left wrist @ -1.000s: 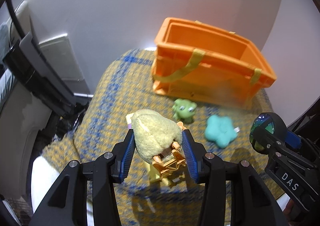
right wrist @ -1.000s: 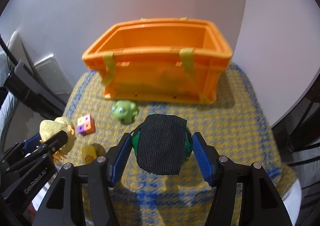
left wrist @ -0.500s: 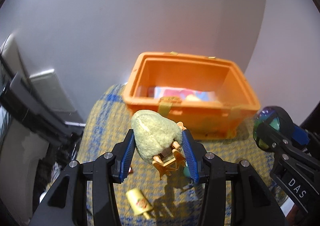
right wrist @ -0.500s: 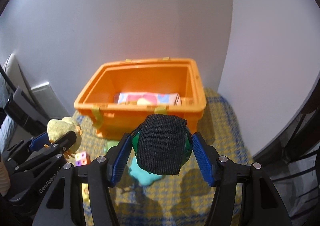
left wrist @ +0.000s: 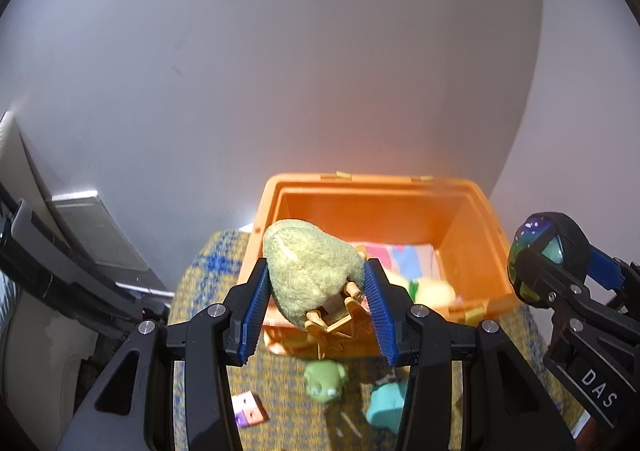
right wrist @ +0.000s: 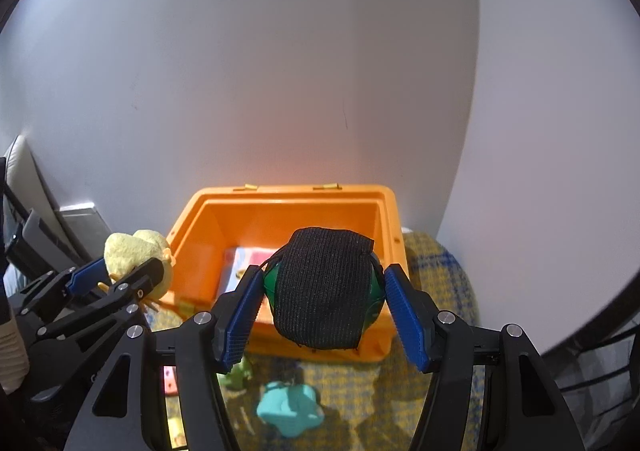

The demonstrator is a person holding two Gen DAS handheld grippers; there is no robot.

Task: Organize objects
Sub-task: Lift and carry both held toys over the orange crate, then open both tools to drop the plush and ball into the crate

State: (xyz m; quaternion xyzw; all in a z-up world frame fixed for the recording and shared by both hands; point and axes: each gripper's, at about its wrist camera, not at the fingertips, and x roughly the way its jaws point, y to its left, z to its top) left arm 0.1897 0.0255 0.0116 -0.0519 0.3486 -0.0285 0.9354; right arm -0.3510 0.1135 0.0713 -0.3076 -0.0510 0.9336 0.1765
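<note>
Left wrist view: left hand-held gripper point(left wrist: 316, 301) closed on a plush duck point(left wrist: 310, 275), pale yellow-green fuzz, orange plastic feet dangling below the pads. The orange bin point(left wrist: 472, 251) lies straight ahead and below; the duck overlaps its near-left rim. Bin is open-topped, long axis running left to right, with a colourful flat item and soft yellow pieces inside. On the woven worktop point(left wrist: 200, 291), nearer than the bin: green frog toy point(left wrist: 324, 381), teal star-shaped toy point(left wrist: 386, 407), pink-purple cube point(left wrist: 248, 409).

Right wrist view: right hand-held gripper point(right wrist: 324, 305) holds a green ball in a black knit cover point(right wrist: 324, 287); the jaws stand a little wider than the ball, contact unclear on the right pad. The ball hangs over the bin's near wall, toward its right half. Left hand-held gripper shows at far left, beside the bin's left corner.

Judgement: both loads sit about level with the near rim; the right one looks slightly nearer a clean drop, a short forward carry.
</note>
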